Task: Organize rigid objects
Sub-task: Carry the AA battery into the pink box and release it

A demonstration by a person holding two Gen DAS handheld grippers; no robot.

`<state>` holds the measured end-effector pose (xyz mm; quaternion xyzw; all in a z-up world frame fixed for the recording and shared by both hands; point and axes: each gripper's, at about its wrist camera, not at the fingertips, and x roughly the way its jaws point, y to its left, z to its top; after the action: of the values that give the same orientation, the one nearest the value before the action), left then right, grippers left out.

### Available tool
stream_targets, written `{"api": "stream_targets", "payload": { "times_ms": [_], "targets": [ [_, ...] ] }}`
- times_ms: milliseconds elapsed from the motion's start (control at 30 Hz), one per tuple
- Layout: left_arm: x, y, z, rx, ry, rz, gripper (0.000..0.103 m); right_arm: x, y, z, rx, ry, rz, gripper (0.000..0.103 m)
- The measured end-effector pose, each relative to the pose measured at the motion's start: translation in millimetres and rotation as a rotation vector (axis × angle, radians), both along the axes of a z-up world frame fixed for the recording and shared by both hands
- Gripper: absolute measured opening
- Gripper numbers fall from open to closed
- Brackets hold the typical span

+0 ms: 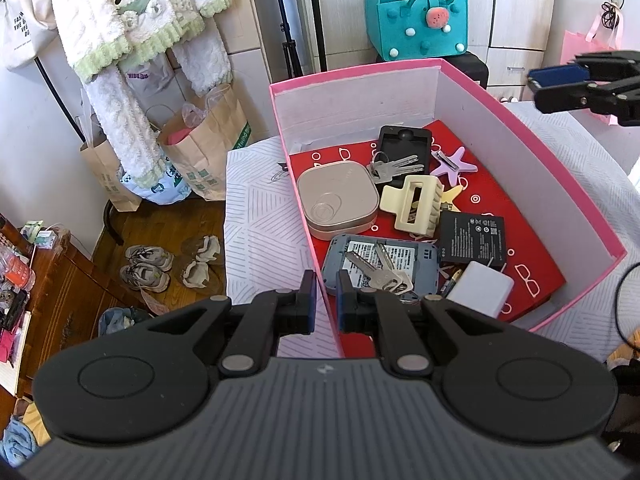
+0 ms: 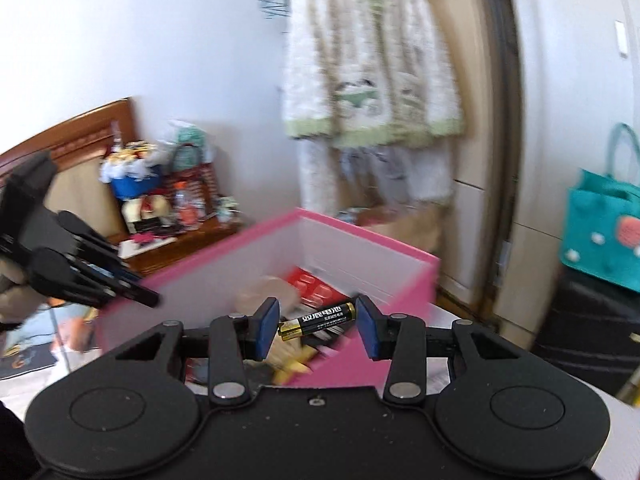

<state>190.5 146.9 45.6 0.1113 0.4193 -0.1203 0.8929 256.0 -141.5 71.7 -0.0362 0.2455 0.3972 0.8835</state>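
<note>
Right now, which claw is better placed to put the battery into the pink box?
Right. The right claw already grips the battery end to end, just above the pink box. The left claw straddles the box's near wall and carries nothing.

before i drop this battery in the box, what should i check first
1. Battery secure in right gripper: ok, it spans end to end between the fingers, slightly tilted.
2. Left gripper steadying the pink box: ok, its fingers straddle the near wall.
3. Right gripper fully over the box opening: cannot tell, its view is blurred.
4. Free landing spot: ok, bare red liner shows along the right side.
5. Grippers clear of each other: ok, well apart in the left wrist view.
</note>
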Motion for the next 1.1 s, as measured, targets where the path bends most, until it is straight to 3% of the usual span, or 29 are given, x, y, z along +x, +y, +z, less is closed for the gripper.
{"api": "stream_targets", "payload": {
  "times_ms": [133, 367, 533, 633, 867, 1100],
  "targets": [
    [1, 0, 1, -0.007, 0.0, 0.004, 0.009, 13, 27, 0, -0.041, -0.015, 0.036, 0.047],
    [1, 1, 1, -0.011, 0.001, 0.005, 0.009, 43, 70, -5, -0.01, 0.218, 0.148, 0.047],
    [0, 1, 1, -0.012, 0.003, 0.004, 0.009, 40, 99, -20, -0.067, 0.308, 0.216, 0.048],
    [0, 1, 1, -0.012, 0.003, 0.003, 0.009, 37, 106, -23, -0.081, 0.316, 0.214, 0.048],
    [-1, 1, 0, -0.018, -0.001, 0.003, 0.009, 36, 73, -3, 0.036, 0.288, 0.161, 0.049],
    [-1, 3, 0, -0.025, -0.001, -0.001, 0.009, 31, 16, 16, 0.09, 0.204, -0.009, 0.054]
  ]
}}
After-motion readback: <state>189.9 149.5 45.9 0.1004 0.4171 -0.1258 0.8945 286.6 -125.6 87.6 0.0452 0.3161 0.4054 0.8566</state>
